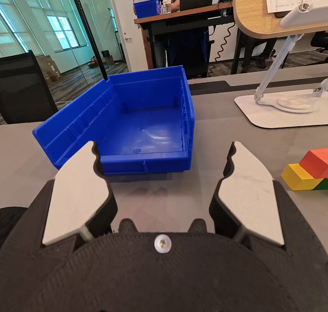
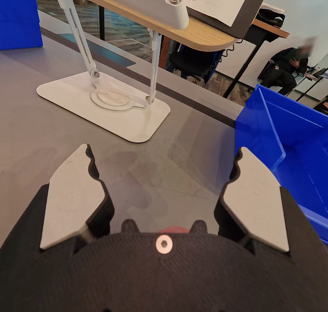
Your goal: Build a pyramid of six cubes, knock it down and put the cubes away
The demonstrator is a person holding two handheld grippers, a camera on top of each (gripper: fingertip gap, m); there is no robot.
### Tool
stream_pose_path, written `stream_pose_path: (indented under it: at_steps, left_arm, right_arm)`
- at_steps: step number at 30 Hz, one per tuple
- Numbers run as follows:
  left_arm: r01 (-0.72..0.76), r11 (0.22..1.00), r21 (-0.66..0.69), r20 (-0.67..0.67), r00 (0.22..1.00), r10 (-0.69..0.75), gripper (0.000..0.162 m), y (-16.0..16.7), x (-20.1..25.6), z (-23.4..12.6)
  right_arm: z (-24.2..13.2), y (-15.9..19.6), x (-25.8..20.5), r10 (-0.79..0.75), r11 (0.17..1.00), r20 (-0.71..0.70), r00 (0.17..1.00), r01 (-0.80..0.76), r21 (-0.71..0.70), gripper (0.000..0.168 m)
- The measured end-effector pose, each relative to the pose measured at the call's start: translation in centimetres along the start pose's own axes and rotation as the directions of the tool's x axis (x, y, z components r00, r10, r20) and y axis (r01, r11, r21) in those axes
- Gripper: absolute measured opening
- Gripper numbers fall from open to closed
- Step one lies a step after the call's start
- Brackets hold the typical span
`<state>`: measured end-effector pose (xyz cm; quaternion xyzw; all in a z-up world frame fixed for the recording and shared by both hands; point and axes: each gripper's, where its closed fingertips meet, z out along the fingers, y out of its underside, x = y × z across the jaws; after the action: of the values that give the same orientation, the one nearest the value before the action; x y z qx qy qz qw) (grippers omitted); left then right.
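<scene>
In the left wrist view my left gripper (image 1: pixel 163 154) is open and empty, just in front of an empty blue bin (image 1: pixel 142 131) on the grey table. At the right edge of that view stand stacked cubes: an orange-red cube (image 1: pixel 316 161) on top of a yellow cube (image 1: pixel 298 177) and a green cube (image 1: pixel 323 186), cut off by the frame. In the right wrist view my right gripper (image 2: pixel 163 159) is open and empty above the bare table. A second blue bin (image 2: pixel 284 143) is at its right. A small reddish patch (image 2: pixel 173 229) shows under the gripper body.
A white stand base (image 2: pixel 106 104) with slanted arms holds a wooden board (image 2: pixel 195 32) with a paper sheet at the back of the table. Another blue bin (image 2: pixel 17 19) sits at the far left. A person sits at the far right; desks and chairs stand behind. The right gripper is farther from the orange-red cube (image 1: pixel 316 161), some 20 cm, than the left, some 11 cm.
</scene>
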<state>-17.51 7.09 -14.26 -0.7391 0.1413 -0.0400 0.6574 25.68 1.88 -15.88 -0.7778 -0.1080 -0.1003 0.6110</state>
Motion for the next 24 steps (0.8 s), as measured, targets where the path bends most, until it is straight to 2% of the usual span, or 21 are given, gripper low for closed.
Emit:
stream_pose_path:
  at_steps: [5, 14, 24]
  left_arm:
    - [0.024, 1.0, 0.008, -0.02, 1.0, -0.024, 0.128, -0.1, 0.2, -0.1]
    - [-0.006, 1.0, 0.017, -0.048, 0.999, 0.007, 0.133, -1.0, 1.6, -0.4]
    - [-0.088, 0.991, 0.102, -0.131, 0.986, 0.101, 0.131, -3.9, 8.0, -1.6]
  right_arm:
    - [-0.2, 0.0, 0.2, -0.001, 1.0, -0.012, 1.0, 0.001, -0.007, 0.145]
    - [-1.3, 0.2, 0.5, 0.006, 1.0, -0.053, 0.999, -0.007, -0.018, 0.147]
    - [-3.6, -0.8, -0.5, 0.027, 0.999, -0.061, 0.998, -0.026, 0.025, 0.147]
